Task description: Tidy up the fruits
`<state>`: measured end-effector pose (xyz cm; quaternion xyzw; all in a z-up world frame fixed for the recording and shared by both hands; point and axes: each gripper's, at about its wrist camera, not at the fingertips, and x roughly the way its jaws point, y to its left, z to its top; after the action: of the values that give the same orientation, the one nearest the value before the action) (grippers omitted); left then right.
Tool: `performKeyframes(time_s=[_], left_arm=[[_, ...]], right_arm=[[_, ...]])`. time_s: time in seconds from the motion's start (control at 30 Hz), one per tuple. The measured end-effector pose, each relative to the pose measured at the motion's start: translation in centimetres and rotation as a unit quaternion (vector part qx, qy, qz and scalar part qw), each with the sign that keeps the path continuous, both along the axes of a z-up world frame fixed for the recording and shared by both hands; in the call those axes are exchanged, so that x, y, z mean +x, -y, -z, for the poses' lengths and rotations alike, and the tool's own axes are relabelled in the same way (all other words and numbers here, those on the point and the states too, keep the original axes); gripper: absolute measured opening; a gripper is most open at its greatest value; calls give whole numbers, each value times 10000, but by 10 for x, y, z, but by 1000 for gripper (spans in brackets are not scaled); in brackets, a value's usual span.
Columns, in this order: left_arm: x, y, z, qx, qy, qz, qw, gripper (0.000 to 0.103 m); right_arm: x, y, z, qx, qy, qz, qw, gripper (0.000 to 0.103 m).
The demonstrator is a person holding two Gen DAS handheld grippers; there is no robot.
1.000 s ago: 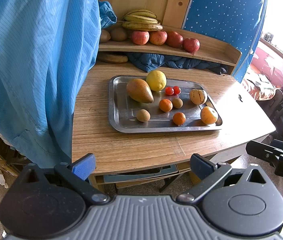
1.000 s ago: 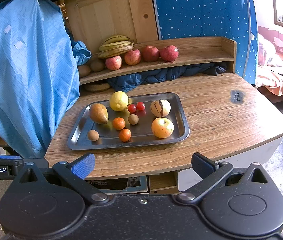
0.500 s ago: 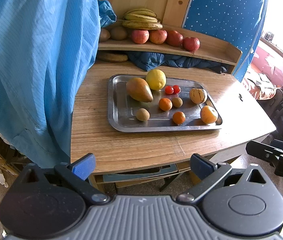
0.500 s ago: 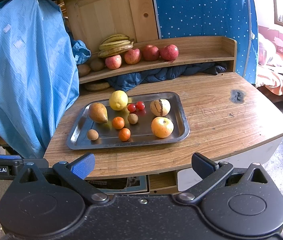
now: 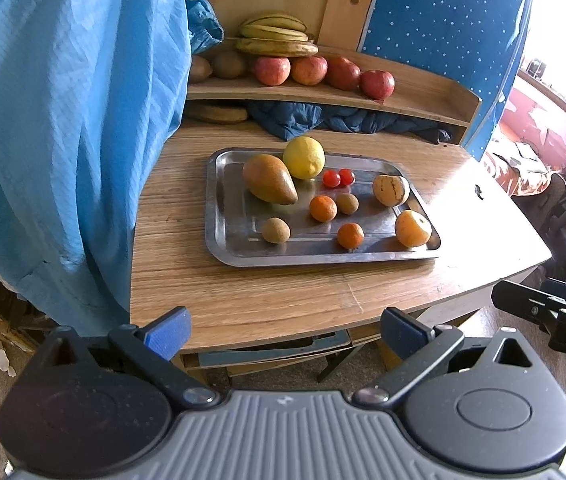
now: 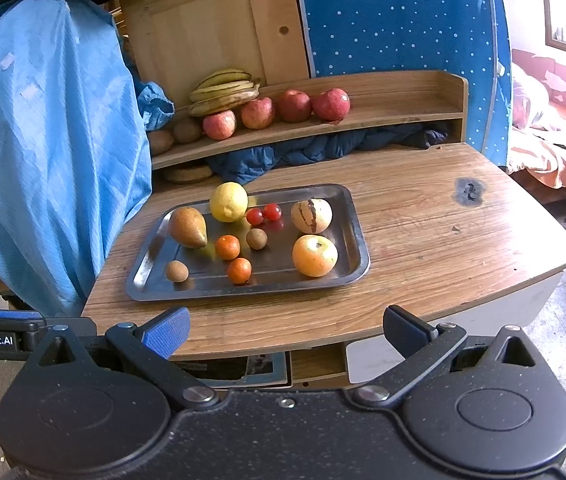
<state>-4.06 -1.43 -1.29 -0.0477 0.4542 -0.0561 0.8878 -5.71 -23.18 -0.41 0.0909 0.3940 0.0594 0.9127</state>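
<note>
Left tongs (image 5: 283,330): spread wide, nothing between the fingers; held back from the near edge of the tabletop (image 5: 283,296), well apart from the fruit.
Right tongs (image 6: 285,330): likewise spread wide and holding nothing, short of the tabletop edge.
Tray (image 6: 347,208): steel, flat on the tabletop, carrying the loose fruit.
Tray contents: pear (image 6: 188,227) at the left rear, lemon (image 6: 228,202) just beside it, two cherry tomatoes (image 6: 264,214) touching each other, striped melon (image 6: 311,216), yellow-orange apple (image 6: 315,255), two mandarins (image 6: 233,258), two small brown fruits (image 6: 256,238), one of them alone near the front left corner.
Shelf (image 6: 383,114): behind the tray; bananas (image 6: 225,92), a row of red apples (image 6: 279,108) and brown fruits at the left end.
Stage: fruit lies mixed on the tray, while the shelf fruit sits grouped by kind. This fits sorting under way or a finished layout; the pictures do not settle which.
Handling, judged: cherry tomatoes are light, thin-skinned and likely to roll or burst; a gentle close across the middle suits them. Mandarins and brown fruits are small and fairly firm; grip at the widest part. The pear is tapered and may slip; take it across the broad body. Lemon, apple and melon are heavier and rounded; span the equator squarely. The steel tray offers little friction.
</note>
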Motion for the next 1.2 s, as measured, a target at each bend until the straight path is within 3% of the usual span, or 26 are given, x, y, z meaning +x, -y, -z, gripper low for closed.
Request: performKeyframes(time_s=[0.3, 1.2], left_arm=[[6, 3, 2, 67, -87, -42, 9999, 102], [16, 4, 3, -246, -224, -32, 9994, 102]], right_arm=[[6, 2, 3, 25, -79, -3, 10000, 102], [26, -2, 16, 78, -306, -183, 9993, 102]])
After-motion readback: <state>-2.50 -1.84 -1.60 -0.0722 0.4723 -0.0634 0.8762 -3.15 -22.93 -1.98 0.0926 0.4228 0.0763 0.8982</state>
